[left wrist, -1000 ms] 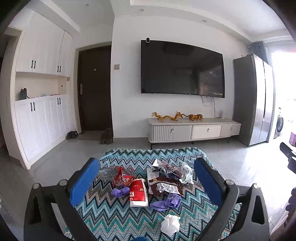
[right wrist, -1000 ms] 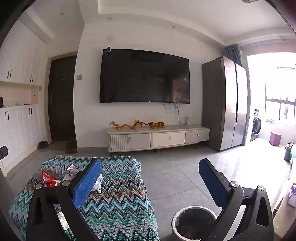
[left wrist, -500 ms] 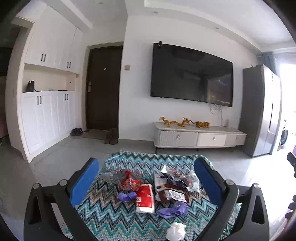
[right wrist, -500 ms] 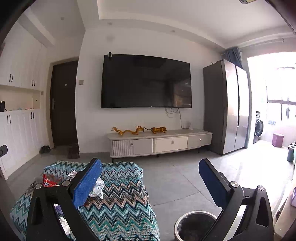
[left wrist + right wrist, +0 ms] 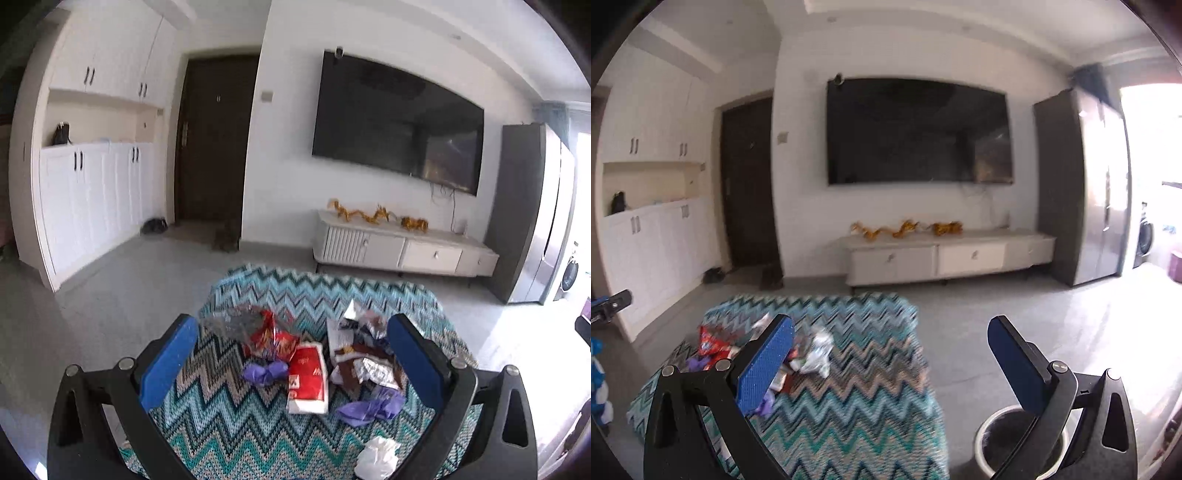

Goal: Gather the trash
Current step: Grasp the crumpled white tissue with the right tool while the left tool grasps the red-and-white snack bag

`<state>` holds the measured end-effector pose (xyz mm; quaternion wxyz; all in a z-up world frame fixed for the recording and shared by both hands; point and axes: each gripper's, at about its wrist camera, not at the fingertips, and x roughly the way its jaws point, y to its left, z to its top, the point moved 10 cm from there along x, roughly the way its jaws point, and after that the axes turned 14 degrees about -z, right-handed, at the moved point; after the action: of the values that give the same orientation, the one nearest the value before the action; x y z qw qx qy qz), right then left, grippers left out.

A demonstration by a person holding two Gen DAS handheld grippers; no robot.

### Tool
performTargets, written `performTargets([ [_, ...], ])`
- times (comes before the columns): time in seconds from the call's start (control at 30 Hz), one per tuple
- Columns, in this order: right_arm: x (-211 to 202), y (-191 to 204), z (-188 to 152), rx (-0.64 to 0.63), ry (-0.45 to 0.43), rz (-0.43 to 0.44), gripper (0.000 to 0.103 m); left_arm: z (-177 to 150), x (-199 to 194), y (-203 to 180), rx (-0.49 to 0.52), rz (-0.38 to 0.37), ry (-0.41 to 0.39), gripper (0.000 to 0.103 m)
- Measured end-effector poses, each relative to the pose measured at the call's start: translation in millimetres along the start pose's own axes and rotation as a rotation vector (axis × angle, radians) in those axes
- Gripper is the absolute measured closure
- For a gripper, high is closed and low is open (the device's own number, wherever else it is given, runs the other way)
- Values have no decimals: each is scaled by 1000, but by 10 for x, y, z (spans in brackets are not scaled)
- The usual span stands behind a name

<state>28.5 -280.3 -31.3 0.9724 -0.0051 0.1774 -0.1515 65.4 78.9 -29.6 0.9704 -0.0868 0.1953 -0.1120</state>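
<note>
On the zigzag cloth point(image 5: 236, 424), trash pile: red packet point(image 5: 308, 373), purple gloves point(image 5: 369, 408), tissue point(image 5: 376, 458). All look light, crinkly, soft; I'd pinch mid-fold. Left gripper point(image 5: 291, 362), right gripper point(image 5: 890, 369) both gaping, empty. Bin point(image 5: 1004, 439) floor-side.

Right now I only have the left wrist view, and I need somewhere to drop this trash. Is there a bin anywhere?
Observer: Yes. The right wrist view shows a round bin on the floor, just off the right side of the cloth-covered table.
Operator: Is the right gripper free to help?
Observer: The right gripper has its jaws wide open with nothing between them.
Operator: Is anything in the bin already?
Observer: Its inside looks dark, and the gripper hides part of it, so I cannot tell.
</note>
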Motion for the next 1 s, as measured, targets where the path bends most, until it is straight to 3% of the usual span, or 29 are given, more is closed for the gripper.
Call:
performTargets([
  [0.13,183,346,-178,-48,68,91,0,-195,219,188,-30,15,71,0],
  [0.33,452,1028,-699,-115,265,362,2,-530,553,347,-76,-21,187,0],
  [0.5,549,1592,-1291,-166,449,541,23,-838,834,359,-104,-70,297,0],
  [0.63,533,1910,-1650,-195,547,653,30,-1048,1035,271,-128,-123,373,1],
  [1.0,595,2200,-2079,-206,678,790,46,-1383,1606,262,-203,-172,508,23],
])
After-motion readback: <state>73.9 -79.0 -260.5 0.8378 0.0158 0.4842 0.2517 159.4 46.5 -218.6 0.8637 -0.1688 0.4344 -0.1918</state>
